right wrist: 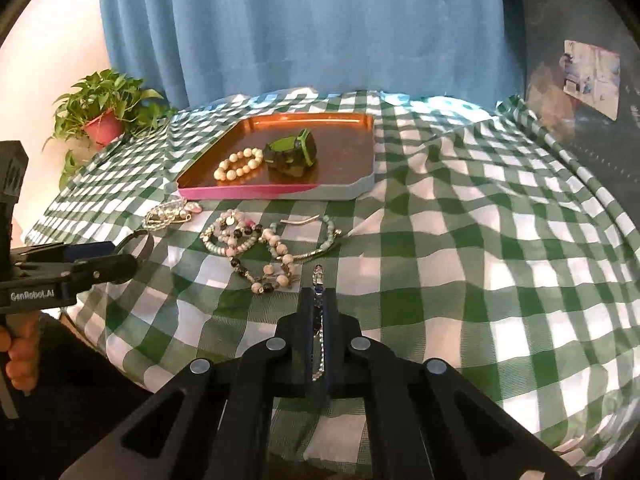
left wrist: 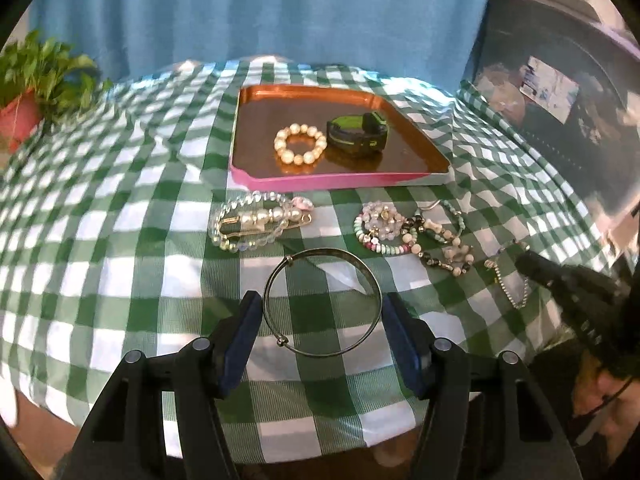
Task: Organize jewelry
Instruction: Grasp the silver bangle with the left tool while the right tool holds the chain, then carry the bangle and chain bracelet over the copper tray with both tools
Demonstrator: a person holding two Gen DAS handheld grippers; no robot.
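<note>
A pink-rimmed tray [left wrist: 340, 179] [right wrist: 280, 192] at the back holds a pearl bracelet [left wrist: 300, 143] [right wrist: 239, 164] and a green-black watch [left wrist: 354, 135] [right wrist: 292, 154]. In front of it lie a clear-bead bracelet with a pearl pin [left wrist: 258, 222] [right wrist: 170, 210] and a pile of mixed bead bracelets [left wrist: 416, 236] [right wrist: 256, 248]. My left gripper [left wrist: 322, 302] is open with its fingers on either side of a thin metal bangle [left wrist: 322, 302] on the cloth. My right gripper [right wrist: 318, 300] is shut on a thin silver chain bracelet [right wrist: 319, 280] [left wrist: 508, 280].
A green-and-white checked cloth [right wrist: 480, 260] covers the table. A potted plant [left wrist: 36, 84] [right wrist: 106, 114] stands at the far left. A blue curtain [right wrist: 312, 28] hangs behind. A dark cabinet [left wrist: 560, 92] stands to the right.
</note>
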